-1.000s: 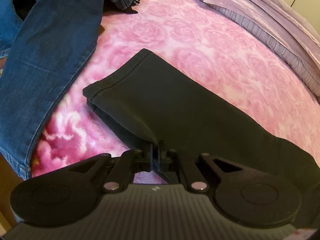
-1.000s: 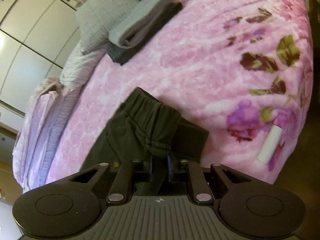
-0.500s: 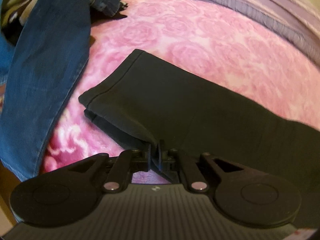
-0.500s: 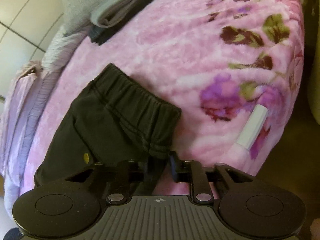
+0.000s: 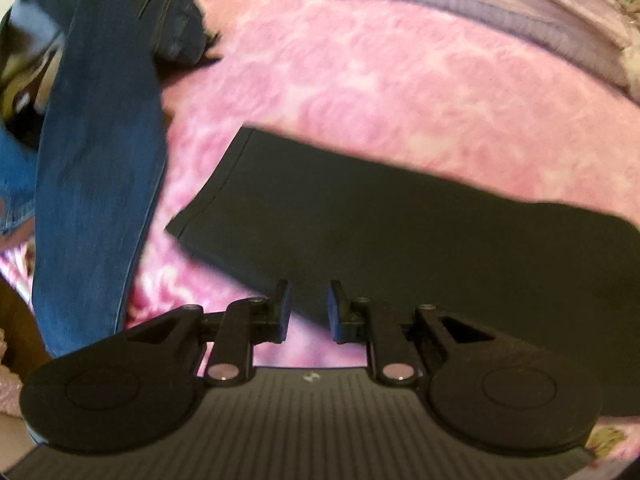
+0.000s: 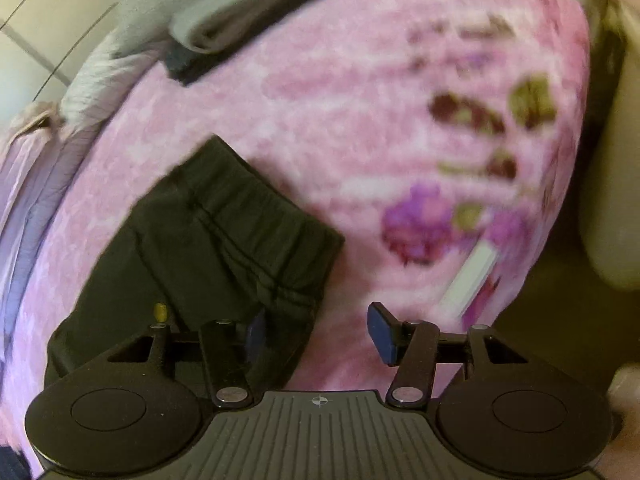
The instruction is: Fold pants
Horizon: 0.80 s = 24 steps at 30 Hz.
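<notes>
The black pants (image 5: pixel 360 224) lie flat on the pink floral blanket (image 5: pixel 360 80), legs stacked with the hem toward the upper left. My left gripper (image 5: pixel 308 312) hovers just above their near edge; its jaws are opening and no cloth sits between the pads. In the right wrist view the elastic waistband (image 6: pixel 240 224) lies flat on the blanket (image 6: pixel 360 80). My right gripper (image 6: pixel 316 328) stands over the waistband's near corner, jaws opening wide, the left pad over the fabric and the right pad over the blanket, neither pressing.
Blue jeans (image 5: pixel 96 168) stretch along the left of the bed. Lilac bedding (image 5: pixel 500 8) runs along the far side. A stack of folded grey and dark clothes (image 6: pixel 240 24) sits at the far end, and a white tube (image 6: pixel 472 276) lies near the bed's right edge.
Both grippers have let go of the pants: the left one's jaws parted and it rose, and the leg now lies flat. The right one's jaws spread wide and the waistband dropped onto the blanket.
</notes>
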Tool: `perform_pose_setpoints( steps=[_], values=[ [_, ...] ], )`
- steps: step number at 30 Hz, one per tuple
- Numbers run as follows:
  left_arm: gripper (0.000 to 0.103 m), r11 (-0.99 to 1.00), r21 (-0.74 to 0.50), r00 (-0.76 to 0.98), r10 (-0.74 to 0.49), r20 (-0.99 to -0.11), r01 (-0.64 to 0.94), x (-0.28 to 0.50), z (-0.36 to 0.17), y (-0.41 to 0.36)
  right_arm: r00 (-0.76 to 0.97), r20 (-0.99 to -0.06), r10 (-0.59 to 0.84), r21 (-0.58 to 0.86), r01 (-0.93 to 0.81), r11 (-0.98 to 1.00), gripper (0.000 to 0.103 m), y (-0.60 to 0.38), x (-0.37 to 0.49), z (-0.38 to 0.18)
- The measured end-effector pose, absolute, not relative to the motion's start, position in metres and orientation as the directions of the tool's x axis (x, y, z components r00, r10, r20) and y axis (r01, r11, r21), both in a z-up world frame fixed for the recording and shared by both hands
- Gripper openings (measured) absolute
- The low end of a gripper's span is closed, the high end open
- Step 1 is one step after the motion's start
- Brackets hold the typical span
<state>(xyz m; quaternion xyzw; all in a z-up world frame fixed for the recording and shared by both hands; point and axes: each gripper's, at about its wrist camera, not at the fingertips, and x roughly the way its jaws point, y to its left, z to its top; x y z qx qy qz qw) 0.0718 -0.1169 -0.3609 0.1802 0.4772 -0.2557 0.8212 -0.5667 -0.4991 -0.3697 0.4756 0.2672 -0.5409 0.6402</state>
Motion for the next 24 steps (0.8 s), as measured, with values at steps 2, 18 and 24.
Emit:
perform_pose_setpoints(
  steps=[2,18,24],
  values=[
    [0.015,0.768,0.027,0.384,-0.289,-0.877,0.64,0.071,-0.353,-0.14,0.232,-0.84,-0.491,0.25,0.968,0.031,0.051,-0.506,-0.562,-0.353],
    [0.037,-0.015,-0.357,-0.321,-0.473,-0.82,0.934,-0.026,-0.39,-0.416,0.284,-0.841,-0.46,0.193,0.953,0.235,0.055,-0.569,-0.507,-0.379],
    [0.035,-0.126,-0.372,-0.392,-0.371,-0.842,0.92,-0.027,-0.41,-0.429,0.339,-0.834,-0.435,0.235,0.932,0.274,0.057,-0.579,-0.512,-0.382]
  ],
)
